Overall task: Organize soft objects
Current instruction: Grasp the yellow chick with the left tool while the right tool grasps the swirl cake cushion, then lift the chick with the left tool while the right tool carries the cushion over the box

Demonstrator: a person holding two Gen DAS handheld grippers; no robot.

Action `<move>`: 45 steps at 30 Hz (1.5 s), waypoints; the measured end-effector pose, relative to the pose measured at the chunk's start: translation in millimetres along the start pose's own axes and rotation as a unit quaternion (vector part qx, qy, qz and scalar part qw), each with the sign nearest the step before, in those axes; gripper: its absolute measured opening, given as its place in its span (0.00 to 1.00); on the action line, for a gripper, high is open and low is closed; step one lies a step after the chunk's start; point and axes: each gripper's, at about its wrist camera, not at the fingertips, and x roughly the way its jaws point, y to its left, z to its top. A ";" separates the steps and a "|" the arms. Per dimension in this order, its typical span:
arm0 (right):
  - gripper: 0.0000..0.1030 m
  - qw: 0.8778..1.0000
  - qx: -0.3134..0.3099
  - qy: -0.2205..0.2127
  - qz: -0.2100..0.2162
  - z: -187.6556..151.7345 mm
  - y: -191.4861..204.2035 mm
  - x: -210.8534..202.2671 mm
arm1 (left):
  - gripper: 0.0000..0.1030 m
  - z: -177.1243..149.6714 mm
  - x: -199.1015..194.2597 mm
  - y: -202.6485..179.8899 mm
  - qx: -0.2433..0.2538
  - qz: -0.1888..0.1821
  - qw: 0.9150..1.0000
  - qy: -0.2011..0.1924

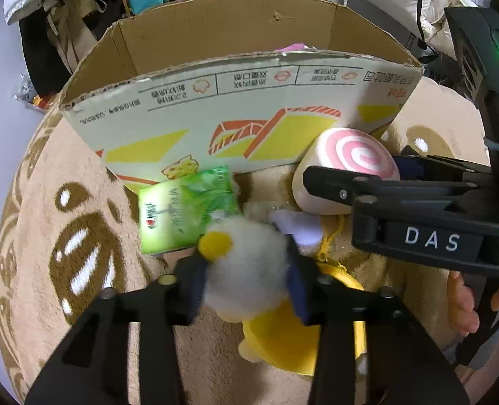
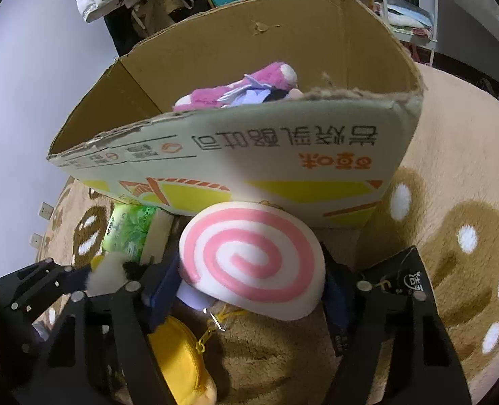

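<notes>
Both grippers were clamped on toys, the left gripper pinching a white fluffy plush and the right gripper squeezing a pink swirl cushion, with the cardboard box just ahead holding a pink plush.

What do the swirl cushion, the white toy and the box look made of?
Swirl cushion: smooth matte foam or squishy rubber, judging by its even skin, though stretched fabric is possible. White toy: fluffy plush, with fuzzy pile blurring its outline. Box: corrugated cardboard, with frayed brown torn edges and a printed matte face.
</notes>
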 end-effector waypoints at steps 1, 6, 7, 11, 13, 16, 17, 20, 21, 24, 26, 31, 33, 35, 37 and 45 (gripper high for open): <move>0.69 1.000 0.000 0.000 0.001 -0.6 0.4 -1.1 | 0.36 -0.9 -1.0 -0.6 0.000 0.002 1.000 -0.003; 0.61 1.000 -0.007 -0.004 -0.002 -1.5 2.1 -7.1 | 0.35 -3.4 -11.0 4.0 -0.004 -0.002 1.000 -0.018; 0.61 1.000 -0.010 -0.006 -0.004 -2.3 1.8 -9.2 | 0.35 -4.6 -13.0 3.6 -0.005 -0.002 1.000 -0.020; 0.61 1.000 -0.022 -0.012 -0.009 -8.1 10.3 -16.9 | 0.35 -7.2 -21.4 6.4 -0.012 -0.006 1.000 -0.027; 0.61 0.999 -0.026 -0.019 -0.011 -9.3 10.4 -23.9 | 0.35 -8.6 -25.5 8.8 -0.017 -0.006 0.999 -0.033; 0.61 0.999 -0.027 -0.032 -0.007 -9.3 12.0 -33.7 | 0.35 -9.7 -33.4 14.5 -0.022 -0.005 0.999 -0.042; 0.61 0.999 -0.026 -0.037 -0.005 -7.4 11.8 -37.4 | 0.35 -10.1 -35.1 15.3 -0.024 -0.006 0.999 -0.044; 0.61 0.998 -0.030 -0.053 -0.003 -8.1 13.4 -49.4 | 0.35 -9.9 -46.2 21.3 -0.033 -0.006 0.997 -0.064; 0.61 0.998 -0.031 -0.059 -0.002 -8.7 14.0 -53.6 | 0.35 -9.7 -48.6 22.7 -0.035 -0.003 0.997 -0.072; 0.61 0.995 -0.049 -0.090 0.004 -9.5 19.9 -71.7 | 0.35 -10.3 -66.0 27.1 -0.050 0.010 0.992 -0.118; 0.61 0.992 -0.063 -0.113 -0.002 -11.0 27.7 -84.5 | 0.35 -9.4 -79.7 30.5 -0.055 0.021 0.986 -0.156; 0.61 0.984 -0.080 -0.159 -0.003 -12.8 39.1 -106.5 | 0.35 -4.5 -108.1 36.1 -0.063 0.031 0.970 -0.232; 0.61 0.980 -0.086 -0.177 -0.004 -10.4 41.9 -114.7 | 0.35 -0.9 -117.1 35.7 -0.061 0.033 0.965 -0.253; 0.61 0.977 -0.087 -0.196 -0.003 -7.8 43.7 -121.9 | 0.35 3.4 -124.8 38.5 -0.062 0.031 0.960 -0.271; 0.61 0.974 -0.088 -0.211 0.000 -4.2 43.9 -127.3 | 0.35 7.4 -128.9 41.5 -0.064 0.026 0.958 -0.280; 0.61 0.963 -0.096 -0.250 0.001 14.0 44.2 -139.1 | 0.35 35.3 -130.7 51.2 -0.063 0.025 0.948 -0.310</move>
